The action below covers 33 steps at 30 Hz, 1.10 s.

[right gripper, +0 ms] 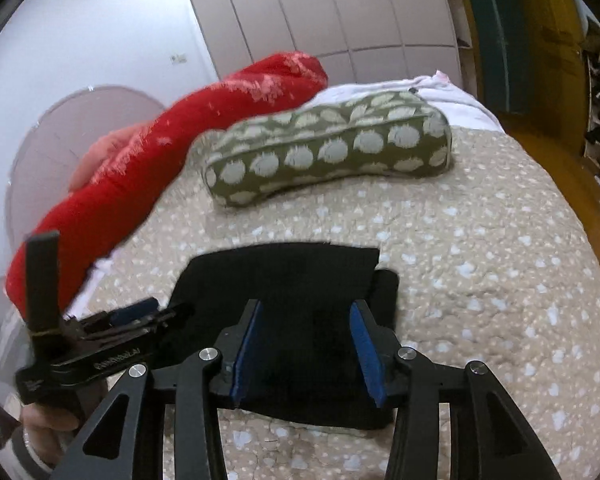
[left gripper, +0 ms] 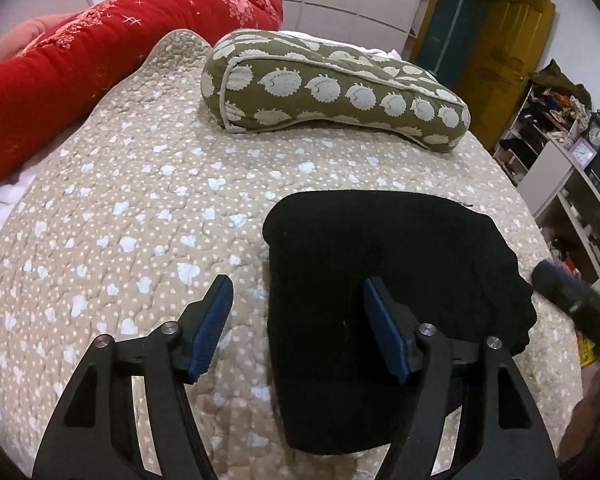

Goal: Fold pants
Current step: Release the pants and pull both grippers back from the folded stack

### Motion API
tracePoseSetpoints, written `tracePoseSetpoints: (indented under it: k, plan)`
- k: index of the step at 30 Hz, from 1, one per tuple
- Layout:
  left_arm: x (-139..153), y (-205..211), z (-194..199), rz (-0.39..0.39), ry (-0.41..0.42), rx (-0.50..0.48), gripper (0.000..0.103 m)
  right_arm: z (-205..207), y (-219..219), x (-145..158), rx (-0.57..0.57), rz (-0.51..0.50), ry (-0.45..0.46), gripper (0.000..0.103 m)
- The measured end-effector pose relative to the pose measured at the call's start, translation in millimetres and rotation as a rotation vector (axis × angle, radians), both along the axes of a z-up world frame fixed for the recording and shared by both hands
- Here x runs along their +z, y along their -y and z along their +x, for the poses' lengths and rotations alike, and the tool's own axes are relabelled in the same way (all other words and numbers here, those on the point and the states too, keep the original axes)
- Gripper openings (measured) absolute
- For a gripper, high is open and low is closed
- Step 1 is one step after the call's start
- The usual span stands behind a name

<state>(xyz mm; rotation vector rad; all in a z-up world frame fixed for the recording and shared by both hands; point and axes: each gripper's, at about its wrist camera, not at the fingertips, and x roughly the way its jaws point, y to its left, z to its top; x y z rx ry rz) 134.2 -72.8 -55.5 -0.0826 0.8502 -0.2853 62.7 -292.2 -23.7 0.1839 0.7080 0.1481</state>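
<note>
The black pants lie folded into a compact stack on the beige quilt. My left gripper hovers over the stack's left edge, its jaws apart and nothing pinched; one pad is above the cloth, the other above the quilt. A blurred part of the right gripper shows at the right edge. In the right wrist view the pants lie under my right gripper, which is open with no cloth between its pads. The left gripper appears at the lower left, held by a hand.
An olive pillow with pale hedgehog prints lies across the far side of the bed. A red rolled blanket runs along the left. Cluttered shelves with clocks stand past the bed's right edge, and a white wardrobe behind.
</note>
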Motion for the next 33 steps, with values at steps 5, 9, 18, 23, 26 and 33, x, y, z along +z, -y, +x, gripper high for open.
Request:
tracePoseSetpoints:
  k: [5,9,18,23,26,33]
  plan:
    - [-1.9,2.6,-1.3,0.013,0.006,0.008,0.072,9.0,-22.5,-44.1,-0.021,-0.112,-0.087,0.045]
    - [0.8,3.5,-6.7,0.035,0.020,0.027,0.072,4.9,-28.7,-36.0,-0.006,-0.129,-0.080,0.045]
    - [11.0,1.6,-35.4,0.087,0.063,0.047,0.072,-27.1,-25.3,-10.6,-0.004,-0.035,-0.011,0.045]
    - [18.4,-0.9,-56.9,0.105,0.102,0.070,0.072,-39.5,-23.7,-4.2,-0.033,-0.034,0.004,0.045]
    - [22.0,-1.1,-68.0,0.115,0.105,0.072,0.072,-45.6,-23.0,-1.2,-0.042,-0.031,0.008,0.045]
    - [32.8,-3.0,-93.4,0.125,0.153,0.084,0.072,-60.0,-26.9,3.4,-0.042,-0.016,0.027,0.045]
